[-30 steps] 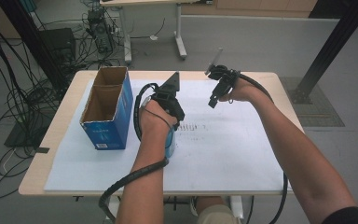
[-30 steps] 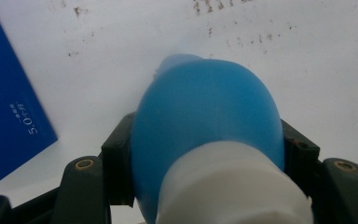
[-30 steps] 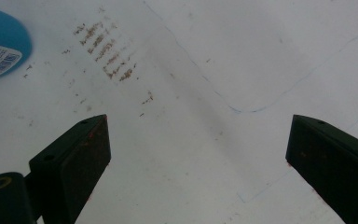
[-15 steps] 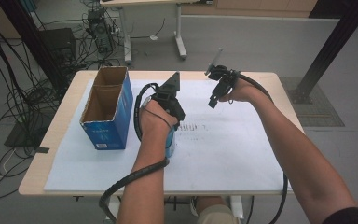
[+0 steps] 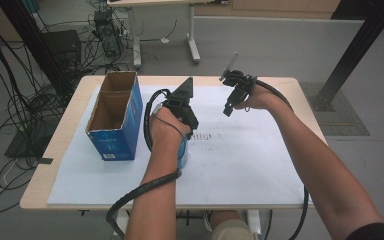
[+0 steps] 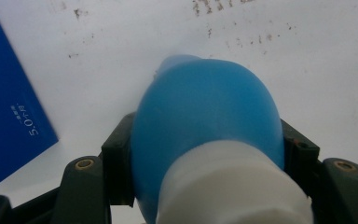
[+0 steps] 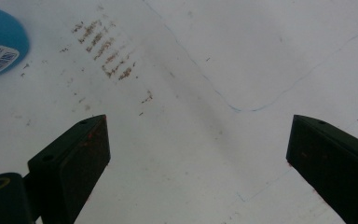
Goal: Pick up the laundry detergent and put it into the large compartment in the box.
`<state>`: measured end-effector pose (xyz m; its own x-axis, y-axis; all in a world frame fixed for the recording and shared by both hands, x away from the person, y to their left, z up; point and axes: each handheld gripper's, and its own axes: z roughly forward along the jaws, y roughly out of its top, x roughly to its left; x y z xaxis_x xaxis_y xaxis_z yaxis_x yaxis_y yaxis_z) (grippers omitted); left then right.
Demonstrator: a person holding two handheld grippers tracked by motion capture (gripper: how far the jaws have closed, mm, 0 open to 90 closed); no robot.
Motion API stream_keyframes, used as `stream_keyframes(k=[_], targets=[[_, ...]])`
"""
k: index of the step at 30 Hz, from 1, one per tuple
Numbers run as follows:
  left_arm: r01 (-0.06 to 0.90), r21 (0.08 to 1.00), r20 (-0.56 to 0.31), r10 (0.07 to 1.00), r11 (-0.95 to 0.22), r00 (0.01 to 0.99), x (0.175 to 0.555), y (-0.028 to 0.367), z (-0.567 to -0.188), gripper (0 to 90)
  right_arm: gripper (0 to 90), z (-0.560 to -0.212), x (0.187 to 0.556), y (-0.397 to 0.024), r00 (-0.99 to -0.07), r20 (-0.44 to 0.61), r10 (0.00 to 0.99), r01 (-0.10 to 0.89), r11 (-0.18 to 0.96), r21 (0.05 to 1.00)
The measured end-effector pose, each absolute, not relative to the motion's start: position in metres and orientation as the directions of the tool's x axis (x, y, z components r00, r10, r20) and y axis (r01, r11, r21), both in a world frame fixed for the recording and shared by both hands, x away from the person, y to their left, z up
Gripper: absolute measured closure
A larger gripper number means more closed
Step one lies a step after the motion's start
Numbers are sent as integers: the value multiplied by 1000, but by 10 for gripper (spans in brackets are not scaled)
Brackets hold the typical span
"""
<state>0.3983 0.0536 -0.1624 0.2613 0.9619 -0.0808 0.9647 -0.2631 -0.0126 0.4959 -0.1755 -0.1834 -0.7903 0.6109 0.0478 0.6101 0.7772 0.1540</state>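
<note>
- Progress so far: a blue bottle [image 6: 205, 121] with a white band is clamped between the jaws of the left gripper [image 6: 207, 154], whose pads are pressed on its two sides, so the pick-up is judged to be done.
- Bottle's place: it is held low over the white sheet [image 5: 240, 160] near the middle of the table [image 5: 60, 145], just right of the open blue carton [image 5: 112, 117]; in the high view a little blue is seen below the left hand [image 5: 167, 125].
- Work left: the likely goal is judged to be the blue carton, both of whose compartments look empty, so carrying and placing are not yet done.
- Right gripper [image 7: 196, 154]: its jaws are spread wide with nothing between them; it is held above the sheet at the far right, well apart from the bottle.
- Hard to tell: whether the bottle rests on the sheet or is lifted clear cannot be made out, as its lower part is covered by the left hand in the high view.
- Bottle's far end and label are cut off or turned away in the left gripper view; part of a label is seen in the corner of the right gripper view.
- Brownish marks [image 7: 105, 44] on the sheet are too smeared to be read.
</note>
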Motion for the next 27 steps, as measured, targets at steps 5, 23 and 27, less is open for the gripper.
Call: stream_keyframes(k=[5, 23, 27], targets=[[963, -13, -73, 960, -270, 269, 399, 51, -162, 381, 59, -187, 496, -181, -786, 59, 615, 616, 772, 158], [961, -15, -69, 959, -277, 276, 401, 48, -162, 381, 59, -187, 497, -189, -775, 63, 629, 630, 759, 166], [962, -13, -72, 960, -272, 270, 401, 49, -162, 382, 59, -187, 497, -187, -775, 65, 628, 629, 760, 162]])
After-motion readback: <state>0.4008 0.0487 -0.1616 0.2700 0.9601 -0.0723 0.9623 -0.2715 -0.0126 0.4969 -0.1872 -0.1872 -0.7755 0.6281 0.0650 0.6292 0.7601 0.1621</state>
